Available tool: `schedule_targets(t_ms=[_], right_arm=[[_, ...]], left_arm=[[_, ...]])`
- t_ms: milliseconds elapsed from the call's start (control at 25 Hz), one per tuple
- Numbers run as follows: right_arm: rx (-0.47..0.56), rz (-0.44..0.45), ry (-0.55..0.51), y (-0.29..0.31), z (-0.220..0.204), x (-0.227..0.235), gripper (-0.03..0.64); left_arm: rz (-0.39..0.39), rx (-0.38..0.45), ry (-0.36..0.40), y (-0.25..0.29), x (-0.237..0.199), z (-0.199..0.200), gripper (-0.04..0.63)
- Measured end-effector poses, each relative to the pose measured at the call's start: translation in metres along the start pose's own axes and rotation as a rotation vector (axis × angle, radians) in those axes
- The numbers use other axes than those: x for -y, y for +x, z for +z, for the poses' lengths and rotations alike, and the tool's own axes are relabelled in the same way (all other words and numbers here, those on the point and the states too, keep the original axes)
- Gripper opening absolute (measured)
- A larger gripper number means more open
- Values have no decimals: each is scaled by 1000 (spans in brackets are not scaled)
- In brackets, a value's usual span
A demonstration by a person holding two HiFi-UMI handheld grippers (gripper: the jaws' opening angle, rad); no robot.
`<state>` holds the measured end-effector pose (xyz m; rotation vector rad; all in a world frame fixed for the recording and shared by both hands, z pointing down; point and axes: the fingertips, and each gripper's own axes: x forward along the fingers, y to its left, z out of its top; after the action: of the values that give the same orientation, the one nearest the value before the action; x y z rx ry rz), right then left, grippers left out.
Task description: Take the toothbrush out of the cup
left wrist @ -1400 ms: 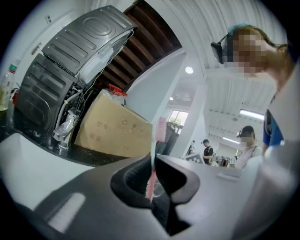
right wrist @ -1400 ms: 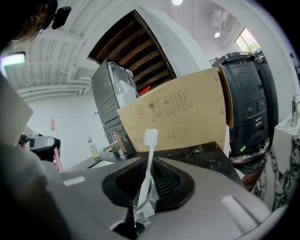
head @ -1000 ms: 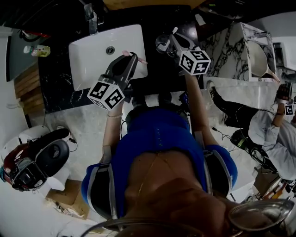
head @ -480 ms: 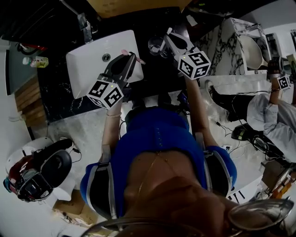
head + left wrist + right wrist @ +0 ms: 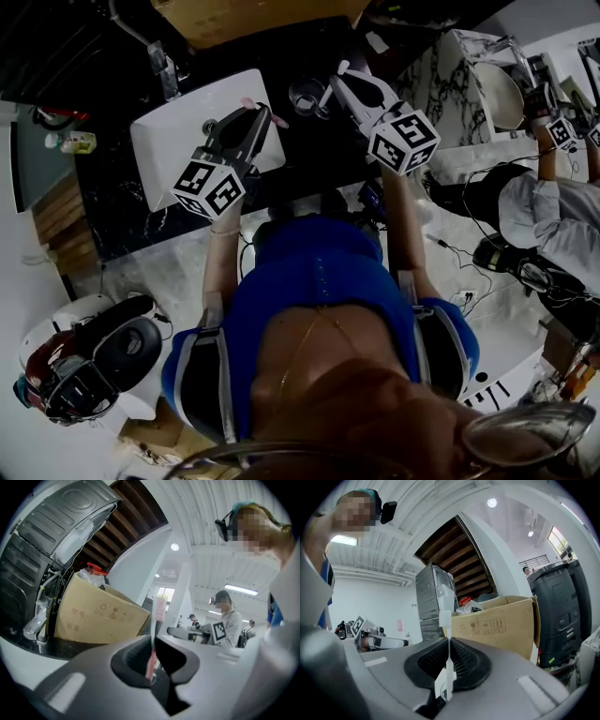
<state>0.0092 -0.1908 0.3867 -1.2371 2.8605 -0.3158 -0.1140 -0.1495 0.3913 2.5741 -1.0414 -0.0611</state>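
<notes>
Clamping a brush apiece, both tongs are closed down to a sliver, and each sliver is filled: the left tongs (image 5: pixel 153 639) pinch the pink toothbrush (image 5: pixel 160 609) low on its handle, and the right tongs (image 5: pixel 449 644) pinch the thin neck of a white toothbrush (image 5: pixel 444 618). Gripping near the lower part likely keeps the bristles clear of the pads and gives a steady hold for lifting straight. The pink toothbrush is well clear of the glass cup (image 5: pixel 306 94), carried off to the left above the near corner of the white sink (image 5: pixel 178 141), probably so the two tools do not crowd each other over the dark worktop (image 5: pixel 309 159). Its long axis runs crosswise to the tongs' reach: in the left gripper view it stands upright with the bristle head uppermost, against the cardboard box (image 5: pixel 98 616) behind. The white toothbrush is held the same way, head on top, shaft dropping below the pads; from the head view its lower end slants toward the cup just beside the right tongs, and I cannot tell whether that end is inside the rim or already free.
</notes>
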Motion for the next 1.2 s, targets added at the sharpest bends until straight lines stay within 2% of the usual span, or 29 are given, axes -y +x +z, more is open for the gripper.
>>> schedule_targets(t_ms=[200, 320, 520, 680, 1200], right_arm=[[57, 8, -6, -20, 23, -10, 12], [26, -8, -25, -30, 24, -14, 12], [-44, -63, -115, -41, 15, -20, 12], [-64, -105, -136, -47, 6, -23, 12], [-119, -135, -93, -50, -22, -26, 12]], left_arm=[[-18, -22, 15, 4, 6, 5, 26], [-39, -40, 16, 8, 11, 5, 26], [-71, -66, 18, 13, 20, -1, 25], [-89, -91, 19, 16, 26, -8, 26], [-119, -141, 22, 21, 36, -23, 26]])
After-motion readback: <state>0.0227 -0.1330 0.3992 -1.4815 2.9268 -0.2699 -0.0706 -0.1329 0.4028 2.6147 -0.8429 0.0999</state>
